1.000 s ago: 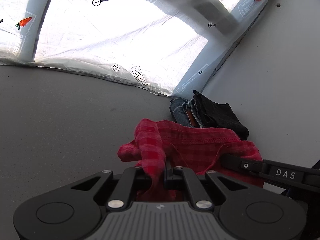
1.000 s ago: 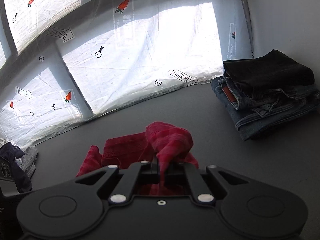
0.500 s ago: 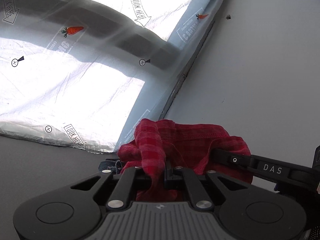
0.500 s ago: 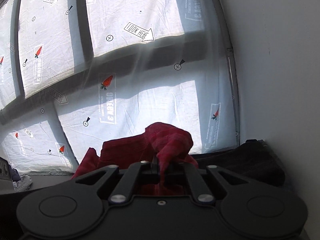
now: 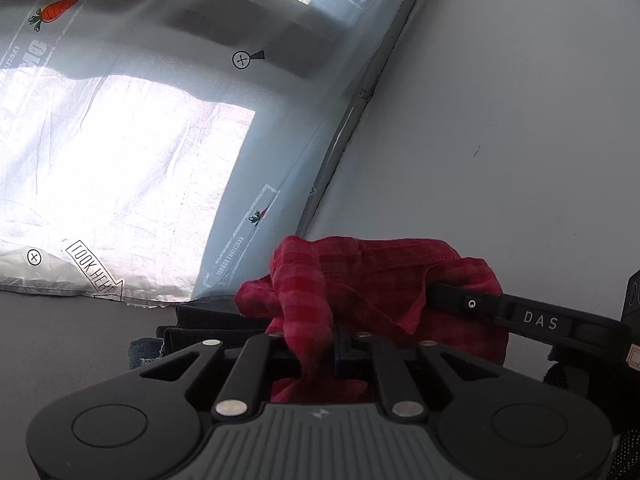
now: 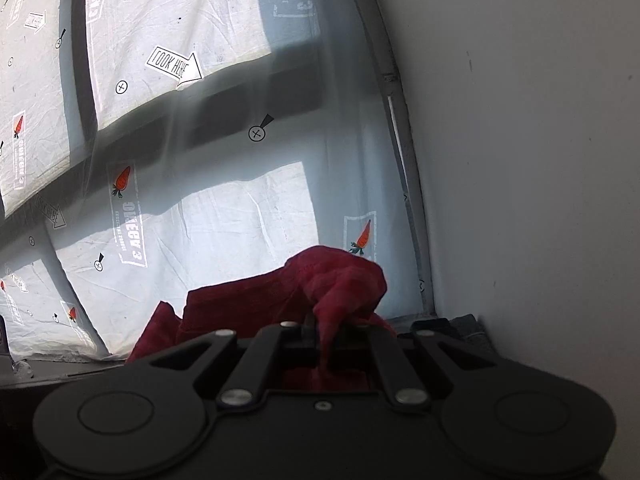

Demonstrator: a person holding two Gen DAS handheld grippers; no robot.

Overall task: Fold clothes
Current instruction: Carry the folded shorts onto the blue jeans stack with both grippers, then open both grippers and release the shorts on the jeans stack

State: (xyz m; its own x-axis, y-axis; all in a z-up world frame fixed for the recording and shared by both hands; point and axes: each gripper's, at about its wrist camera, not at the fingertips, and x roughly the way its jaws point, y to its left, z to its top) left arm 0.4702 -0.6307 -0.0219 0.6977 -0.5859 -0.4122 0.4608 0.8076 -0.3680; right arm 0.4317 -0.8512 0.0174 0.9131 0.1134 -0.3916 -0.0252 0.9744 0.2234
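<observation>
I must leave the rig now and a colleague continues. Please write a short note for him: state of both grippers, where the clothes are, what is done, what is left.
Left gripper: shut on the red checked garment, pinching a bunched edge.
Right gripper: shut on the same garment, at another edge.
The garment is held up between both grippers, in front of the plastic-covered window and the white wall.
A stack of folded dark clothes lies on the grey surface just behind the garment, near the corner.
Done: some clothes already stacked. How far the red one is folded cannot be told.
Left: probably lay it on the stack, then release both grippers.
</observation>
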